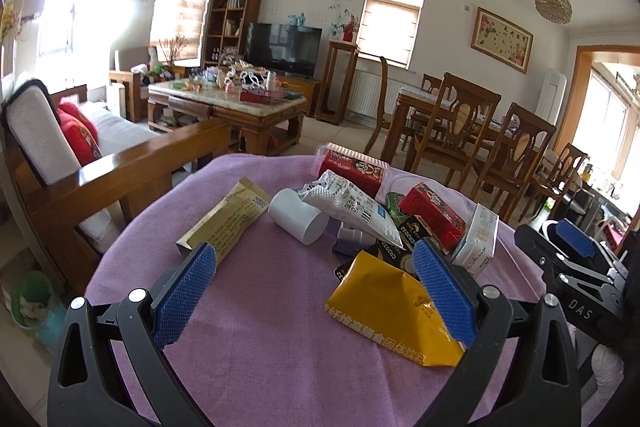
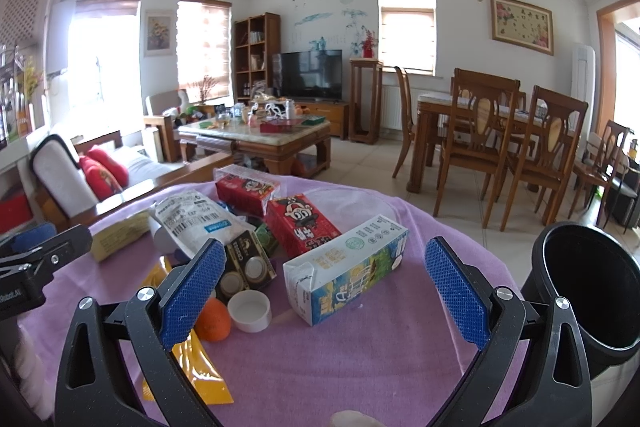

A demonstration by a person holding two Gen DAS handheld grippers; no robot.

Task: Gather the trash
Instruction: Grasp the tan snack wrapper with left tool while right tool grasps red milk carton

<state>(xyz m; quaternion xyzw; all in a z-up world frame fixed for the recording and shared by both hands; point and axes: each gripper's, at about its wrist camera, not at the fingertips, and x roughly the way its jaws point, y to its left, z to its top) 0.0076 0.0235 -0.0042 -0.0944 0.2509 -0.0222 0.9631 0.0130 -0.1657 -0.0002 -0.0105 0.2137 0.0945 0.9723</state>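
Across the purple-clothed counter, wrappers and cartons are heaped toward its far edge, the white-and-blue drink carton nearest, while both left tongs and right tongs are held spread and empty, apparently readied for transfer to the black bin at the right edge.

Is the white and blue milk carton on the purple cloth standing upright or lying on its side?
Lying on its side. The milk carton rests lengthwise on the purple cloth, its printed long face upward and its folded top end toward the camera.
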